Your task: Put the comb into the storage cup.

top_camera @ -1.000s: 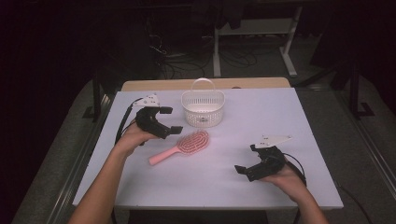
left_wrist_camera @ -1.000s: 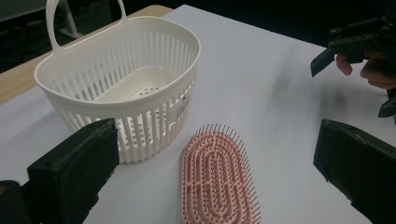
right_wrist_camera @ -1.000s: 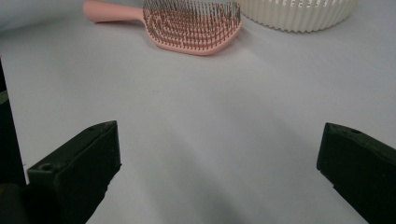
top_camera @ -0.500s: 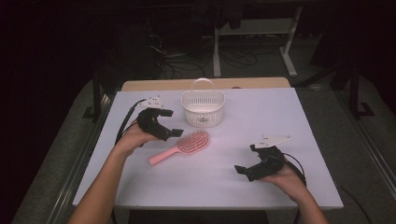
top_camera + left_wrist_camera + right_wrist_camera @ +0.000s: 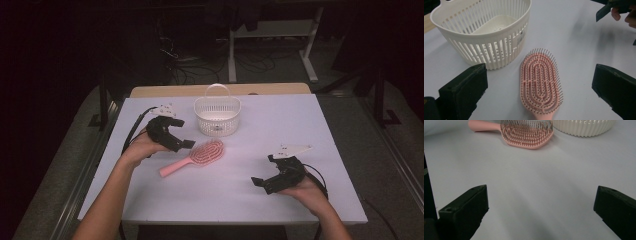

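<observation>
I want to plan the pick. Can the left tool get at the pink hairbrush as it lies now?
Probably yes. The left tool is open, right beside the pink hairbrush, whose head lies between its jaws in the left gripper view. The white basket stands apart from it.

bare table (image 5: 320, 125) right of hairbrush (image 5: 195, 157), basket (image 5: 217, 116) just behind

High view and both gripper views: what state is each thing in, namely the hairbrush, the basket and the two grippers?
Pink hairbrush: flat on the table, bristles up, not gripped.
White slatted basket: upright, empty, handle raised, just beyond the brush head.
Left gripper: jaws wide open, holding nothing, beside the brush head.
Right gripper: jaws wide open, holding nothing, apart from the brush.
</observation>
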